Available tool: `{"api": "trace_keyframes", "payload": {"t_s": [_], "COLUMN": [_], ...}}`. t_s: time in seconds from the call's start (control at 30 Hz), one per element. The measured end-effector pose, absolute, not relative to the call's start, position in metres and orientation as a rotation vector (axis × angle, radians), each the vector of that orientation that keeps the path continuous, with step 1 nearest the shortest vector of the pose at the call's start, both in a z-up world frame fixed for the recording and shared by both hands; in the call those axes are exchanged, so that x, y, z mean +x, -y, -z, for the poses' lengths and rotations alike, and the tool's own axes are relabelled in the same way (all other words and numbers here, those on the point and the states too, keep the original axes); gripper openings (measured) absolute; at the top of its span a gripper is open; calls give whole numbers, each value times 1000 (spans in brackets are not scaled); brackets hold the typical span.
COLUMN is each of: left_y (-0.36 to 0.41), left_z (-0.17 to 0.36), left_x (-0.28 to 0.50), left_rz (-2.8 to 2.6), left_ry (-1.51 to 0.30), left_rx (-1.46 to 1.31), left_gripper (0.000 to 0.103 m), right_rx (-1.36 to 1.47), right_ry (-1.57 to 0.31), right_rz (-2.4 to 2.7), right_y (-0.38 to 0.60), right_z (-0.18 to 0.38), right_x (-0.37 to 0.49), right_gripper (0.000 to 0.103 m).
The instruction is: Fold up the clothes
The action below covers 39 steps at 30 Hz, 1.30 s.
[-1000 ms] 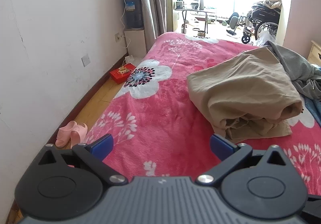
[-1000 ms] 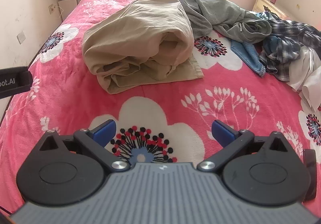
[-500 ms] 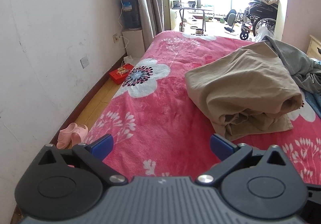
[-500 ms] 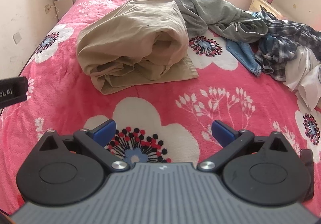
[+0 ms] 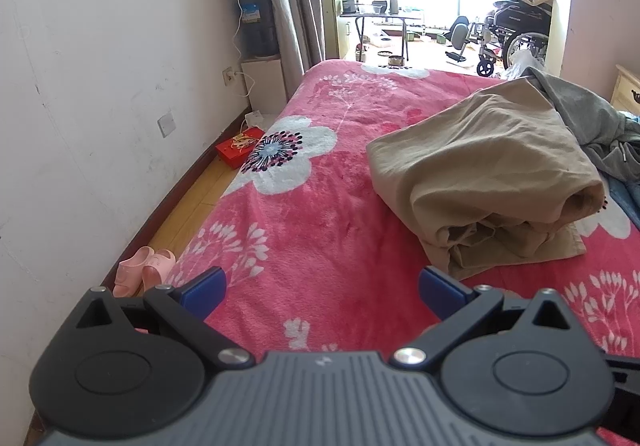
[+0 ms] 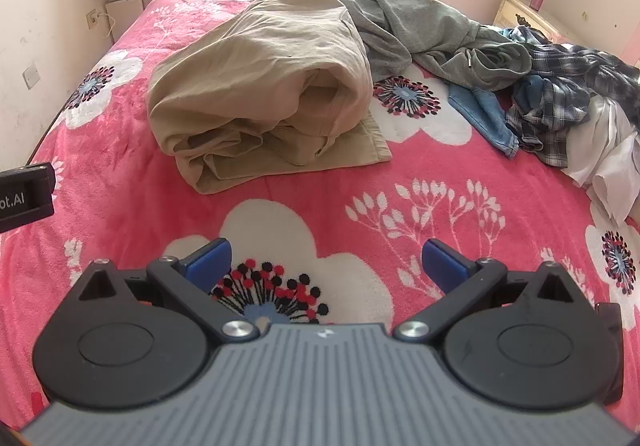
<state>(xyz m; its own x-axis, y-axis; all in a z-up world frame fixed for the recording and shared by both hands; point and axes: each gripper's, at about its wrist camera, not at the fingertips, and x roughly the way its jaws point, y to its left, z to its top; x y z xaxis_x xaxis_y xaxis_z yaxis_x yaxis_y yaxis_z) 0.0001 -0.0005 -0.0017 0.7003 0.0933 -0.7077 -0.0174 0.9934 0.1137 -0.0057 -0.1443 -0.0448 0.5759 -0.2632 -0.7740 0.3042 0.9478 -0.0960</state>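
While the grey hoodie [image 6: 432, 26] hides the far end of the beige trousers [image 6: 260, 86] on the pink floral bed [image 6: 304, 190] (curtained room beyond), left hand-held gripper [image 5: 322, 286] and right hand-held gripper [image 6: 326, 262] hover spread, empty.

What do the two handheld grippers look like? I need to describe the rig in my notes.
Both match: the left gripper and right gripper each have a grey ribbed body, black round-hubbed linkage arms with silver pivot screws, and blue fingertips. No cables, hands or sleeves show.
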Motion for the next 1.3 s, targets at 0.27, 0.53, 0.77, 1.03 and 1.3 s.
{"api": "trace_keyframes", "payload": {"t_s": [0.27, 0.53, 0.77, 1.03, 1.3], "left_y": [2, 5, 6, 19, 35], "left_z": [5, 8, 14, 27, 42], "left_x": [1, 2, 6, 29, 69], "left_rz": [-59, -51, -35, 41, 206], "left_ry": [-796, -794, -786, -740, -693], "left_rx": [106, 112, 112, 84, 21], "left_gripper": [103, 103, 103, 103, 94], "right_rx": [47, 45, 43, 38, 166], "right_ry": [-897, -893, -881, -841, -609], "right_rz": [333, 334, 336, 357, 289], "right_y": [145, 146, 149, 171, 228], "right_z": [46, 47, 50, 62, 48], "right_x": [-3, 2, 6, 15, 30], "right_gripper": [102, 102, 102, 102, 102]}}
